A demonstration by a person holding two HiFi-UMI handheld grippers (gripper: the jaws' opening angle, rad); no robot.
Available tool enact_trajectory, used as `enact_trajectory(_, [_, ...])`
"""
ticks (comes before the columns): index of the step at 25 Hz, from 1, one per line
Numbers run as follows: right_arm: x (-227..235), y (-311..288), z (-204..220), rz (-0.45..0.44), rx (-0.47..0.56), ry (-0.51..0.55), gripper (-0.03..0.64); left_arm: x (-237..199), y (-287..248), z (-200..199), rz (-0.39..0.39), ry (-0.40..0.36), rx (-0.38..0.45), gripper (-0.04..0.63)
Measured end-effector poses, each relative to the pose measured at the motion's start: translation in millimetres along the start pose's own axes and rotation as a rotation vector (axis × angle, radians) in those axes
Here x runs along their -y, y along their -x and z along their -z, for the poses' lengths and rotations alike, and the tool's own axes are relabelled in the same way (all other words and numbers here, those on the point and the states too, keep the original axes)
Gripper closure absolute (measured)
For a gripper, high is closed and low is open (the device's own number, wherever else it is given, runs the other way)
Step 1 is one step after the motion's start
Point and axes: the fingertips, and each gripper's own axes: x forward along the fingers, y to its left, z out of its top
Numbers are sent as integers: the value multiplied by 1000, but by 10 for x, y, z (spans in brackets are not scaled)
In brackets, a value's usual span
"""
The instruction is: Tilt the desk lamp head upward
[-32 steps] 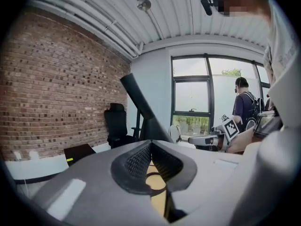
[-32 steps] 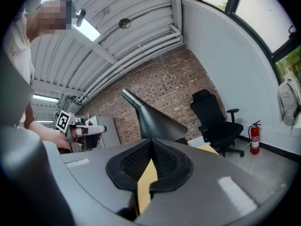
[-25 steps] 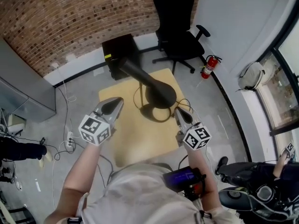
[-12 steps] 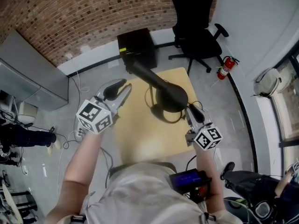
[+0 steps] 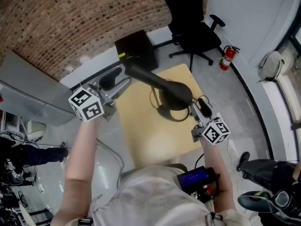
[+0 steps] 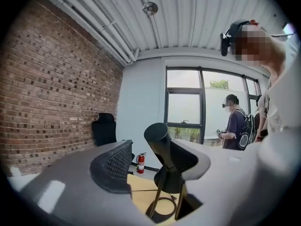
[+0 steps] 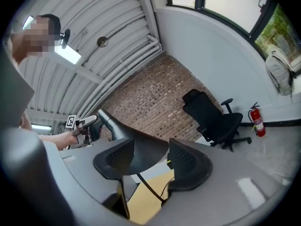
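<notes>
Two pairs of jaws have just opened wide: the left gripper (image 5: 117, 80) and right gripper (image 5: 199, 105) stand at the lamp head's (image 5: 160, 83) ends, pressing nothing.

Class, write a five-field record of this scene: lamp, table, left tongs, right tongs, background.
Lamp: black desk lamp on the table, head slanted, narrow end raised.
Table: small light wooden table.
Left tongs: left tongs open, jaws just been opening, nothing between them, near the lamp's narrow end.
Right tongs: right tongs open, jaws just been opening, gripping nothing, lamp shade just ahead.
Background: black office chair, red fire extinguisher.
</notes>
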Motion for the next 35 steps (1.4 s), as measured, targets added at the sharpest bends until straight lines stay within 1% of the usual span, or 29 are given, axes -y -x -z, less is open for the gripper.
enact_trajectory(3, [95,-9,19,13,26,-99,327,14,-59,-33,45,35,-2,325])
enact_trajectory(5, [140,-13,79,15,23,-173,294,33,-114,-45,72,31,-5,321])
enact_trajectory(7, [136,-41,136,14,17,-223,267,33,-163,-68,101,11,-8,318])
enact_trajectory(13, [27,-157,178,10,28,-273,250,116,-260,-137,180,-97,-50,308])
enact_trajectory(16, [41,-185,177,13,40,-295,249,211,-333,-122,220,-127,-82,308])
enact_trajectory(20, [-13,-231,115,-8,61,-302,250,254,-409,-136,248,-157,-113,308])
enact_trajectory(22, [-12,-238,112,1,58,-300,250,256,-438,-149,263,-146,-117,308])
enact_trajectory(24, [34,-231,157,27,56,-321,250,266,-447,-140,283,-113,-120,313])
enact_trajectory(26, [4,-270,147,15,59,-332,252,260,-444,-128,298,-70,-121,322])
enact_trajectory(27, [-39,-305,129,-4,60,-337,255,252,-439,-129,300,-56,-118,339])
enact_trajectory(28, [-73,-339,119,-21,59,-345,259,245,-432,-131,300,-50,-115,354])
enact_trajectory(31, [-91,-373,125,-35,50,-374,262,249,-407,-135,296,-56,-118,356])
enact_trajectory(33, [-123,-373,68,-57,52,-354,272,263,-415,-131,298,-61,-122,357])
enact_trajectory(35, [-101,-383,34,-57,53,-345,299,266,-443,-137,302,-57,-119,359])
